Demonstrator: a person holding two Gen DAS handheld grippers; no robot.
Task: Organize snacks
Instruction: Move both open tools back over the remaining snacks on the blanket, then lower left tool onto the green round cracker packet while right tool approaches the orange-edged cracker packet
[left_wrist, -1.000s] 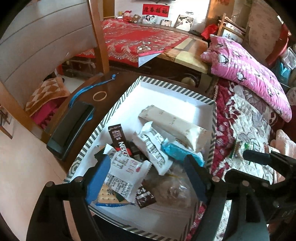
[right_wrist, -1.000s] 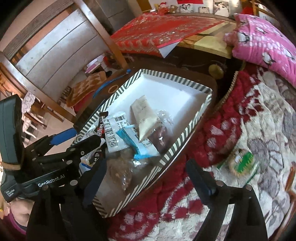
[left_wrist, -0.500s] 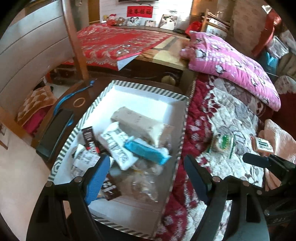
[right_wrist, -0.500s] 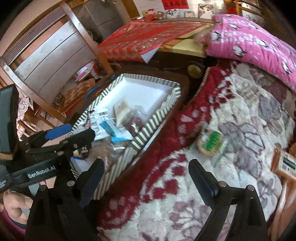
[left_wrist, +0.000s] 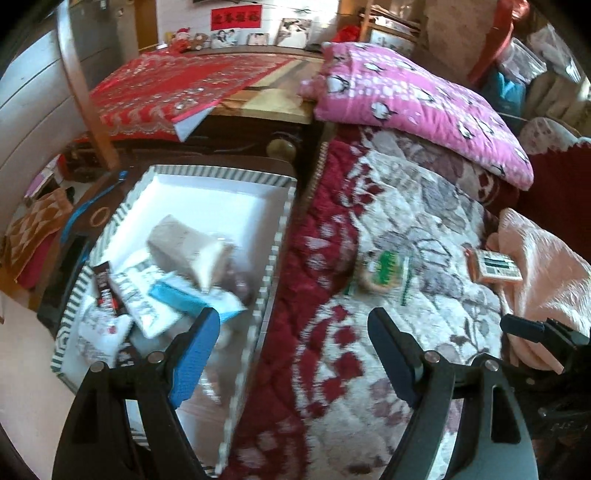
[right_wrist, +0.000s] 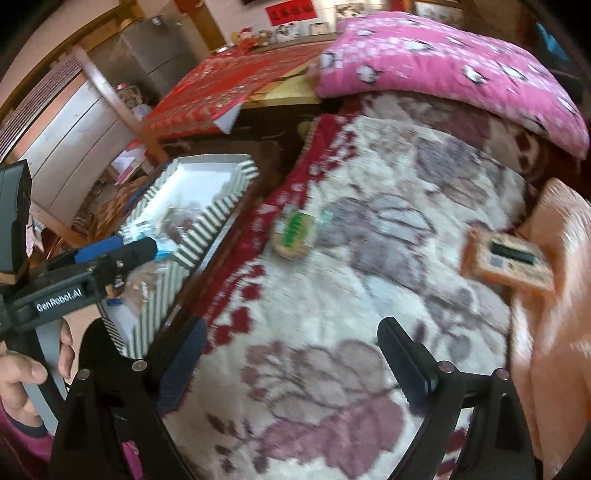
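While the left wrist view is pretty smeared, you can see the left gripper (left_wrist: 291, 339) spread wide with nothing in it, hanging over the near right wall of the striped box (left_wrist: 275, 254). Snack packets (left_wrist: 162, 291) are piled at the box's near end; its far end is bare white. A round green-labelled snack (left_wrist: 382, 271) lies on the floral blanket (left_wrist: 424, 206) just right of the box, and an orange packet (left_wrist: 495, 266) sits near the blanket's right edge against a peach cloth (left_wrist: 546, 266). A pink pillow (left_wrist: 417, 103) is at the far end.

From the right wrist view, the right gripper (right_wrist: 291, 354) is also wide apart and empty, above the blanket (right_wrist: 314, 317). Green snack (right_wrist: 295, 232) is beside the box (right_wrist: 207, 225), orange packet (right_wrist: 508, 258) at the right edge. The left gripper (right_wrist: 118, 251) pokes in over the box.
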